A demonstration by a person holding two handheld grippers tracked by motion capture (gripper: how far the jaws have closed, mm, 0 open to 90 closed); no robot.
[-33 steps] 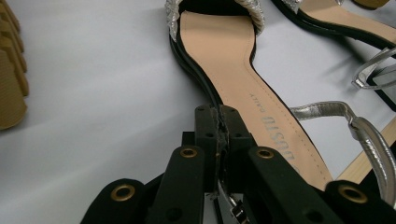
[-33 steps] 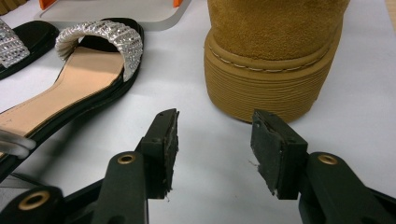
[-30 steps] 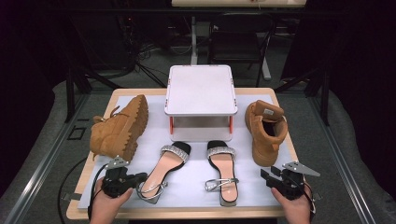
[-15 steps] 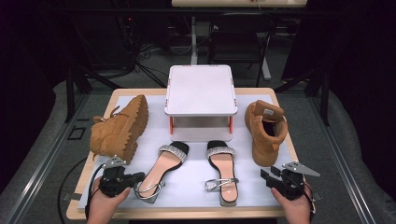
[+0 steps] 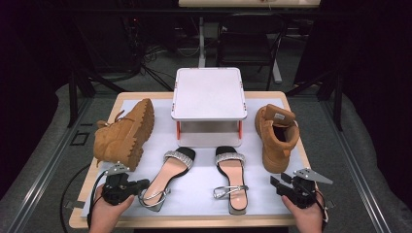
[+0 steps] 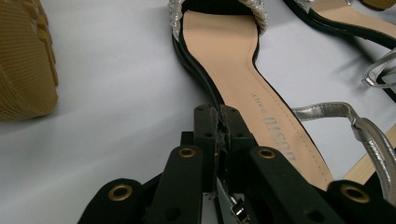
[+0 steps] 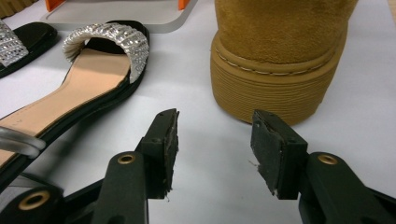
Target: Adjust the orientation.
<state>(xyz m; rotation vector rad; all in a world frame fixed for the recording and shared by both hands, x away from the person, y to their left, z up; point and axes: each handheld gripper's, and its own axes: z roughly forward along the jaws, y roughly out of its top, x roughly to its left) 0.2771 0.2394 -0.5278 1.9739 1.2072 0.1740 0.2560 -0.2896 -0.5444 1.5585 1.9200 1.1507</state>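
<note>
Black jaws of the left tool (image 6: 219,122) are pressed together at the heel end of the left sandal (image 5: 167,177), which lies flat near the front of the surface (image 5: 204,199). Since a second ago that tool has crept a little toward the sandal; I judge a grab is being lined up. Spread and empty, the right tool (image 7: 214,148) waits before the upright boot (image 7: 280,60). Its own view shows the gap between its jaws; the high view does not.
</note>
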